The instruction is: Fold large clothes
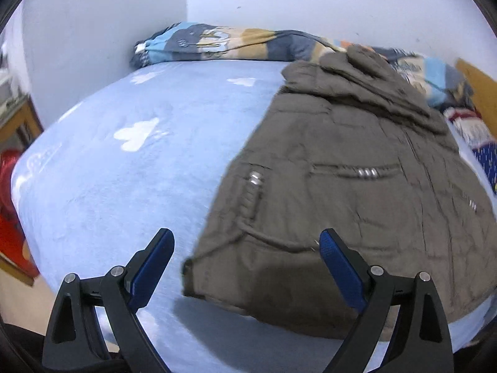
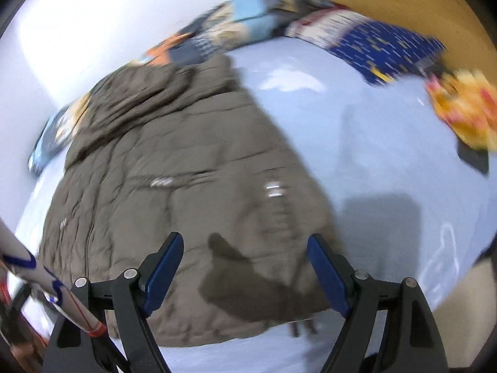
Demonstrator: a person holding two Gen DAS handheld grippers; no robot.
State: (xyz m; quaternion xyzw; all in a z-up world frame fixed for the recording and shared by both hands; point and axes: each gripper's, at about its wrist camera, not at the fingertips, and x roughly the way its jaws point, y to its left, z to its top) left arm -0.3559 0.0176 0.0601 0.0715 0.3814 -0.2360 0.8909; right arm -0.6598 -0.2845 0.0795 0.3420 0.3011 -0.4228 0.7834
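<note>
A brown padded jacket (image 1: 341, 192) lies flat on a light blue bed (image 1: 124, 171), hood towards the wall and hem nearest me. Its sleeves look folded in. My left gripper (image 1: 247, 237) is open and empty, held above the jacket's near left hem corner. In the right wrist view the same jacket (image 2: 174, 192) fills the centre and left. My right gripper (image 2: 245, 241) is open and empty, held above the jacket's near right hem. The bed sheet (image 2: 388, 161) is bare to the right of it.
A patterned blue quilt (image 1: 223, 42) is bunched along the wall behind the jacket. A dark blue dotted cloth (image 2: 382, 49) and a yellow-red object (image 2: 466, 108) lie at the far right of the bed. A red object (image 1: 9, 202) stands left of the bed.
</note>
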